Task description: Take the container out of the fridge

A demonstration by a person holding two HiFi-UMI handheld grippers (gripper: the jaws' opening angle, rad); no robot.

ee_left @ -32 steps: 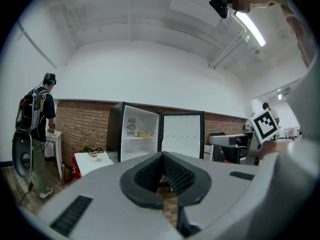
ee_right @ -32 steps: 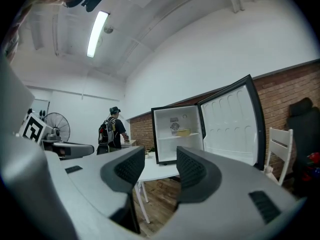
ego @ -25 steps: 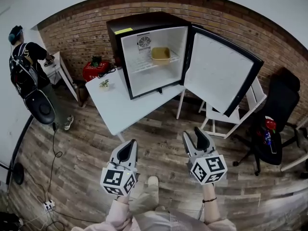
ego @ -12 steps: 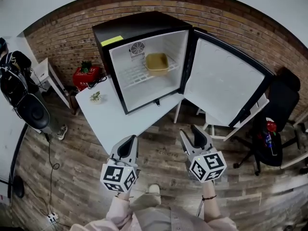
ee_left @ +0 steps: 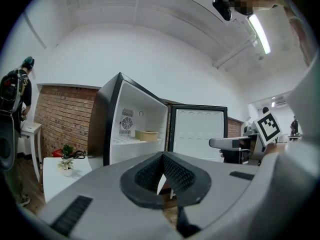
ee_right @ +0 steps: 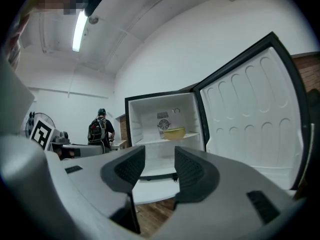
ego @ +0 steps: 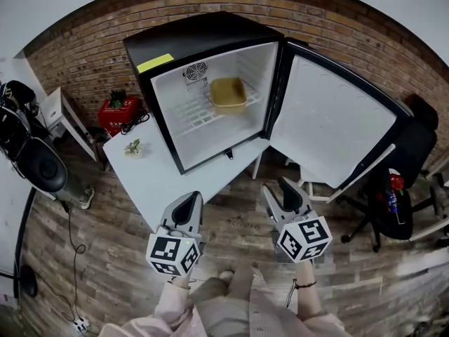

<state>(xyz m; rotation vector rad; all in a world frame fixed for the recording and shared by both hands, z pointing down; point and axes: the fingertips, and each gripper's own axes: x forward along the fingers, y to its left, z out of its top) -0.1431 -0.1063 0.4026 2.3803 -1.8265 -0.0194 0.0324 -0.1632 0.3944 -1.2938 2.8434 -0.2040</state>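
Note:
A shallow tan container (ego: 229,93) sits on the wire shelf inside a small black fridge (ego: 203,41), whose door (ego: 330,118) is swung wide to the right. The fridge stands on a white table (ego: 158,177). My left gripper (ego: 189,203) hangs in front of the table edge with its jaws shut on nothing. To its right, my right gripper (ego: 280,194) is open and empty over the wooden floor. Both are well short of the fridge. The container (ee_left: 146,135) shows beyond the left gripper (ee_left: 161,159), and the container (ee_right: 174,133) shows above the right gripper (ee_right: 160,166).
A person (ego: 24,135) with a backpack stands far left by a white shelf. On or behind the table are a red box (ego: 116,114) and a small plant (ego: 132,147). A black office chair (ego: 396,188) stands right, past the door.
The fridge has grown larger and shifted left in the head view as I came nearer. Both grippers keep their pose in front of me.

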